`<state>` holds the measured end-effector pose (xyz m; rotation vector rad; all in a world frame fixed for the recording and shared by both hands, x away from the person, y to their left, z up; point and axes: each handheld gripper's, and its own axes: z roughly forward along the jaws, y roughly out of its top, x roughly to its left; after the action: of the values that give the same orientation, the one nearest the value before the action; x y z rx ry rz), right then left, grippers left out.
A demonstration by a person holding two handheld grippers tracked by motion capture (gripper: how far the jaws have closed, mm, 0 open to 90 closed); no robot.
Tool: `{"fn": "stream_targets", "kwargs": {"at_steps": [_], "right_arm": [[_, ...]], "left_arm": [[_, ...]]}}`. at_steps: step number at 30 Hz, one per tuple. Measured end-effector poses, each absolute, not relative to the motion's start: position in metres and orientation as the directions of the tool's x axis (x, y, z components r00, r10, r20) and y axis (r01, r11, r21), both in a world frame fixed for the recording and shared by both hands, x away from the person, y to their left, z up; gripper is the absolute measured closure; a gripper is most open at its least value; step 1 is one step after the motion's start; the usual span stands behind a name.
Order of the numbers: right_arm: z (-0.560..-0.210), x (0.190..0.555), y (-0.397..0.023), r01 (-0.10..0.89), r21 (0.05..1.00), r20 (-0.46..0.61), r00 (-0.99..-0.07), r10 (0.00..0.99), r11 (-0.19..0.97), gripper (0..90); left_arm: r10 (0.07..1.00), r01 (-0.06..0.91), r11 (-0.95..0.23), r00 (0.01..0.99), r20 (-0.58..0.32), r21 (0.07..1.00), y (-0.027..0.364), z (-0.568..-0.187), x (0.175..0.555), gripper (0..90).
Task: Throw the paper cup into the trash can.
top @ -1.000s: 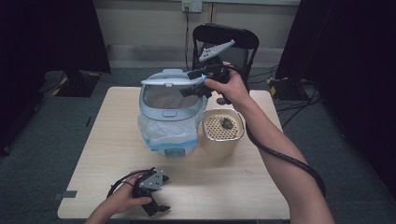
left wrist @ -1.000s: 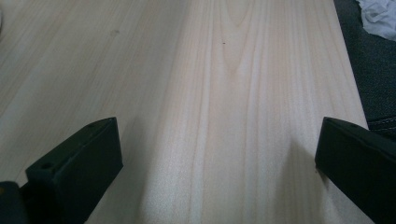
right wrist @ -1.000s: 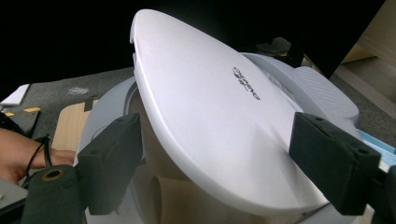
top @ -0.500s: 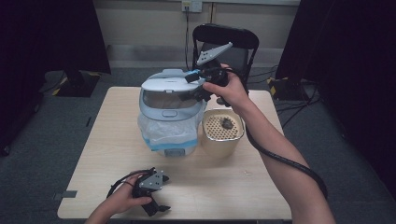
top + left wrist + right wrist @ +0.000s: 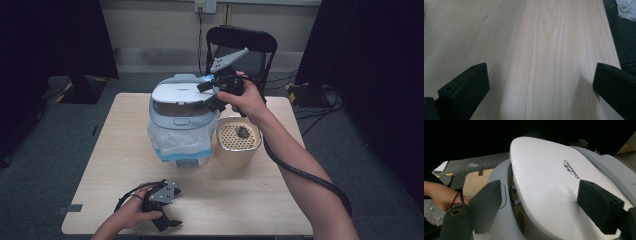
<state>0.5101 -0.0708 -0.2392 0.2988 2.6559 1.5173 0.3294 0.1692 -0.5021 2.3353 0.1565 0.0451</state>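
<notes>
A pale blue bin [image 5: 182,150] with a clear bag liner [image 5: 170,136] stands at the table's back middle. Its white swing lid [image 5: 180,92] lies low and slightly tilted, with a dark gap under its edge in the right gripper view. My right gripper [image 5: 206,96] sits at the lid's right side, open, and the white lid [image 5: 549,177] spreads just beyond its jaws. My left gripper [image 5: 167,221] rests near the front edge of the wooden table [image 5: 125,130], held by a hand. Its jaws stand wide open over bare wood [image 5: 539,50], with the gripper [image 5: 539,85] holding nothing.
A beige perforated container [image 5: 237,152] stands right of the bin, touching or nearly touching it, with a small dark lump [image 5: 243,132] on its top. A black folding chair [image 5: 242,45] stands behind the table. Grey carpet surrounds it.
The bin's lid has come down from a raised, open position to nearly flat, with my right gripper following it downward. The left gripper has stayed put.
</notes>
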Motion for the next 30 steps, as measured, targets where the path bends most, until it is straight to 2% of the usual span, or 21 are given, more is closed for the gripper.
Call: {"fn": "stream_targets", "kwargs": {"at_steps": [9,16,18,22,30], "right_arm": [[-0.246,0.505,-0.066,0.140,0.847,0.060,-0.984,0.170,0.513,21.6],[-0.246,0.506,-0.066,0.151,0.845,0.068,-0.982,0.177,0.514,33.1],[-0.247,0.509,-0.066,0.153,0.845,0.064,-0.980,0.187,0.512,42.7],[-0.250,0.512,-0.065,0.166,0.838,0.066,-0.977,0.204,0.520,51.5],[-0.253,0.513,-0.058,0.153,0.831,0.027,-0.971,0.236,0.536,56.4]], "left_arm": [[0.114,0.082,-0.699,0.993,-0.003,0.710,0.170,-0.501,0.331,0.0],[0.114,0.082,-0.700,0.994,-0.003,0.710,0.170,-0.501,0.331,0.0],[0.113,0.081,-0.700,0.994,-0.002,0.709,0.170,-0.501,0.331,0.0],[0.127,0.099,-0.689,0.992,-0.015,0.718,0.169,-0.502,0.329,0.0],[0.127,0.100,-0.688,0.992,-0.016,0.719,0.169,-0.502,0.329,0.0]]}}
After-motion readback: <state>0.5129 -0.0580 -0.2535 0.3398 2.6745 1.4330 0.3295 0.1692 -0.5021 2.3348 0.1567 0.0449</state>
